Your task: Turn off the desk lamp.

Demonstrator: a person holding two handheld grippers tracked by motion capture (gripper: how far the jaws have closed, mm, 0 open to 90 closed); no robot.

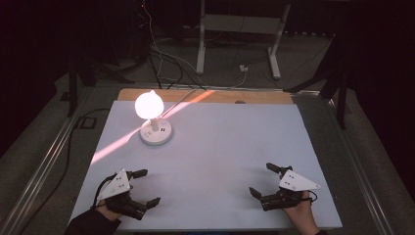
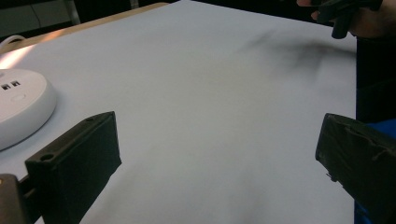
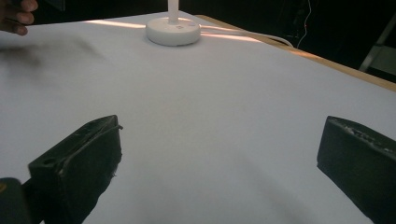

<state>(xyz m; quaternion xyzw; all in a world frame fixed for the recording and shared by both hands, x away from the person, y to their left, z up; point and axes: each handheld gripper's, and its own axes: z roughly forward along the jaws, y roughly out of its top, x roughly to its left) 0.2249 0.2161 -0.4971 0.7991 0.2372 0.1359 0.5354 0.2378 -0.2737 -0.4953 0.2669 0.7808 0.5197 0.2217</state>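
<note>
My left tool [image 1: 147,187] sits low at the near left corner of the surface [image 1: 220,147], its two black jaws spread wide with nothing between them; in the left gripper view I see only bare white sheet in the gap. The grey three-cornered plate on top of it catches the light, and my left hand [image 1: 105,210] grips it from behind, a dark sleeve [image 1: 90,224] trailing off the near edge. My right tool [image 1: 263,180] mirrors it at the near right corner, jaws just as far apart and holding nothing, with my right hand [image 1: 299,211] behind it. The two tools are well apart, both pointing inward across the sheet.

Farther out, toward the far left of the surface, stands a small lamp: a round white base [image 1: 156,132] carrying a short stem and a glowing bulb [image 1: 148,104], lit and bright enough to blow out its outline. The base shows small sockets on its top face in the left gripper view [image 2: 18,109], and it appears again far ahead in the right gripper view [image 3: 173,31]. A white cable [image 1: 183,97] runs from the base toward the far edge, where a strip of wooden board [image 1: 264,96] shows beyond the sheet. Past that, on the floor, I see tangled cables [image 1: 161,58] and a white metal frame [image 1: 240,29]
</note>
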